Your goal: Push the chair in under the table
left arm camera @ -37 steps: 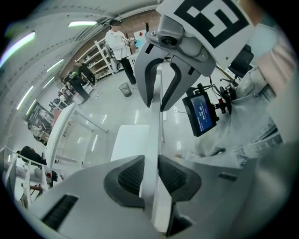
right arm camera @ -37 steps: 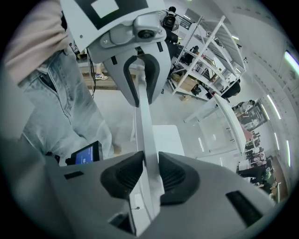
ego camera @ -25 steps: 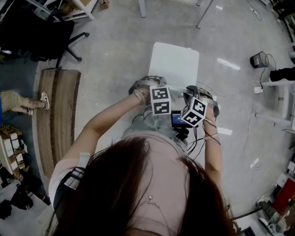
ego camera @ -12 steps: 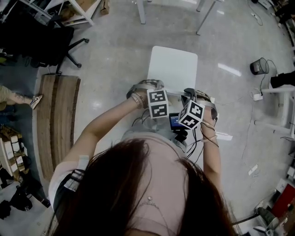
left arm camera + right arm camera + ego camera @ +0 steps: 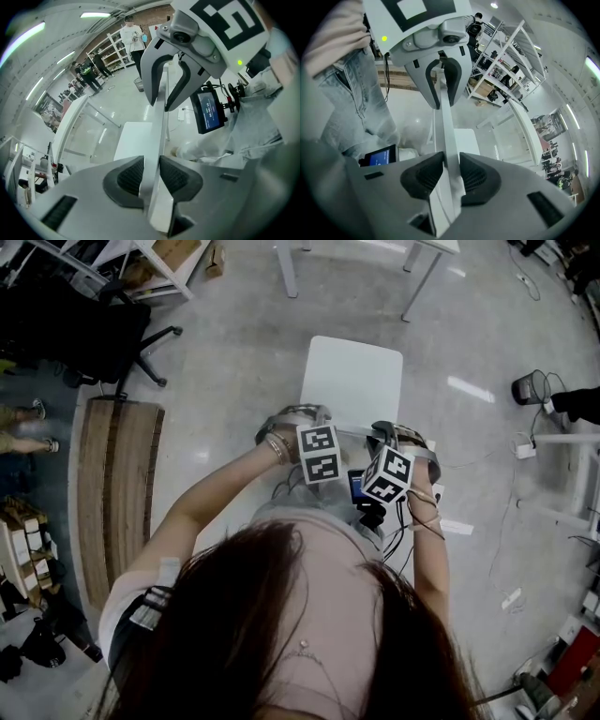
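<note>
The white chair stands in front of me, its seat (image 5: 352, 381) toward the white table's legs (image 5: 286, 268) at the top of the head view. My left gripper (image 5: 323, 434) and right gripper (image 5: 384, 443) sit side by side on the chair's backrest top edge (image 5: 356, 430). In the left gripper view the left gripper (image 5: 151, 174) is shut on the thin white backrest (image 5: 157, 136), dark pads pressing both faces. The right gripper (image 5: 451, 174) clamps the backrest (image 5: 446, 136) the same way. Each gripper view shows the other gripper farther along the edge.
A black office chair (image 5: 112, 324) and a long wooden board (image 5: 117, 474) are at the left. A wire bin (image 5: 528, 387), cables and white furniture (image 5: 572, 442) are at the right. Shelving (image 5: 501, 61) and other people stand farther off.
The chair and both grippers have slid toward the table. The table's legs show further into the top of the head view. Both grips on the backrest look the same.
</note>
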`<state>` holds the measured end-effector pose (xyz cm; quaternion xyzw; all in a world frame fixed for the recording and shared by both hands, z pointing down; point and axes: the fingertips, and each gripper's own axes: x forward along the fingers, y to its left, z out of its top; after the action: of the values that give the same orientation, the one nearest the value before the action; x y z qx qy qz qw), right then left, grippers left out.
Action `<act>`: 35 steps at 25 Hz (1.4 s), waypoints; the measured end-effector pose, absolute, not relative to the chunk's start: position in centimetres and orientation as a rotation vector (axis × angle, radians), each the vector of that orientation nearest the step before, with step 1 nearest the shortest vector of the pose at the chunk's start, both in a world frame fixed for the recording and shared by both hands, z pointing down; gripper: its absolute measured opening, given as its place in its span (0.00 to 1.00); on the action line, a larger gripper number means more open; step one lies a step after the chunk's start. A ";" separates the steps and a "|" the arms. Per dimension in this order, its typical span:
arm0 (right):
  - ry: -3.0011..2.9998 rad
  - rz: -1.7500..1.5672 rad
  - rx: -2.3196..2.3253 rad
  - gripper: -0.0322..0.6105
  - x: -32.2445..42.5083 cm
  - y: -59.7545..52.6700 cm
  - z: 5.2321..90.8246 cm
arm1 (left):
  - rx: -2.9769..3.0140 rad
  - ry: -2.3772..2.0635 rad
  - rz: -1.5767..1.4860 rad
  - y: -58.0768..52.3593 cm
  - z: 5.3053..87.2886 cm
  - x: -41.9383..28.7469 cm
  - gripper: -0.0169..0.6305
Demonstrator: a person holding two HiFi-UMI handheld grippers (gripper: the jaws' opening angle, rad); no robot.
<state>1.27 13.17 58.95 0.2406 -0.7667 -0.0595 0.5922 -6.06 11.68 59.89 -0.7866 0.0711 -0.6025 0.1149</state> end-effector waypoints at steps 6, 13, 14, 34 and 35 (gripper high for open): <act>-1.782 -0.151 0.557 0.23 2.7 10.0 58.8 | -2.309 0.227 -1.775 8.7 59.7 -4.7 0.19; -1.793 -0.176 0.532 0.23 3.8 6.7 58.6 | -2.320 0.255 -1.797 5.6 59.6 -3.7 0.19; -1.796 -0.180 0.526 0.23 4.1 6.2 58.6 | -2.321 0.257 -1.801 5.1 59.6 -3.4 0.19; -1.872 -0.238 0.461 0.23 6.7 -1.0 58.5 | -2.310 0.364 -1.866 -2.1 59.6 -0.9 0.20; -1.874 -0.241 0.462 0.23 6.6 -1.3 58.6 | -2.308 0.369 -1.866 -2.3 59.7 -0.9 0.20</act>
<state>6.62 -1.32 58.56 0.1964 -0.7960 -0.1025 0.5633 -0.91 -2.32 59.67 -0.7696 0.1231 -0.6220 0.0753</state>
